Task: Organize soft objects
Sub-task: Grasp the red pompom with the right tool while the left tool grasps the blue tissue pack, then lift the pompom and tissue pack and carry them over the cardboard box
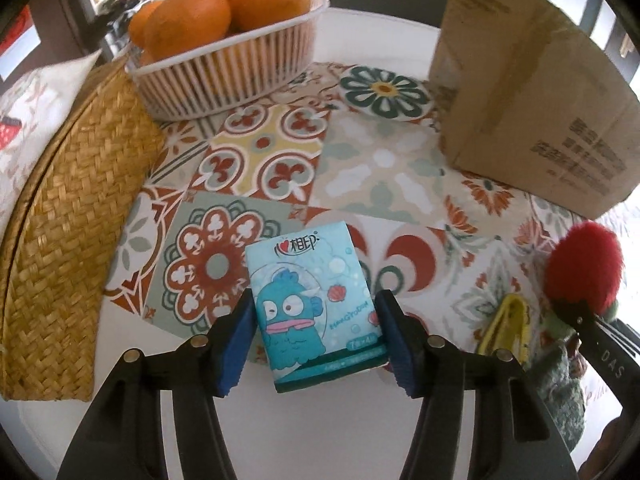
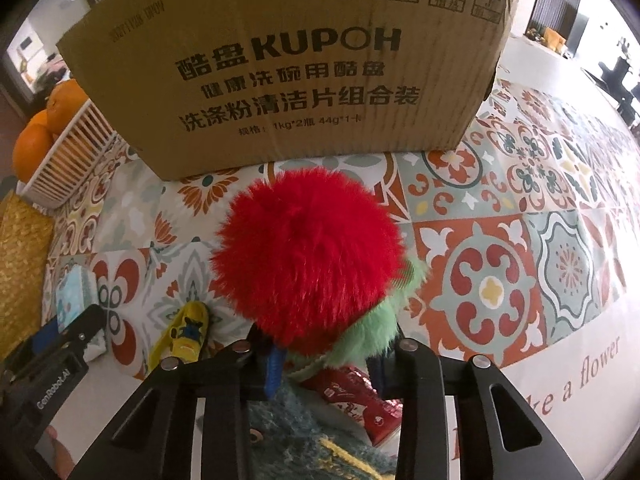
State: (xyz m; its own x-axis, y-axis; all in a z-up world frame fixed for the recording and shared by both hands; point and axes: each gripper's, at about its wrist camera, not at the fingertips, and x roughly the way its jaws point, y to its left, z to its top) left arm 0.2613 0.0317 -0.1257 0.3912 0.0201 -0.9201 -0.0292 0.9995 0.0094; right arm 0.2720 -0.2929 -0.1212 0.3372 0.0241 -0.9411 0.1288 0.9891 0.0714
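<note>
Tissue pack point(image 1: 316, 304) sits between the blue pads point(image 1: 236, 344) of the left hand-held gripper point(image 1: 318, 346), over the patterned table point(image 1: 384, 176). Right hand-held gripper point(image 2: 326, 364) holds a red and green plush toy point(image 2: 312, 256) before the cardboard box point(image 2: 288, 68).

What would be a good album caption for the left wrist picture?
Left hand-held gripper closes around a blue cartoon tissue pack on a patterned tablecloth.
</note>
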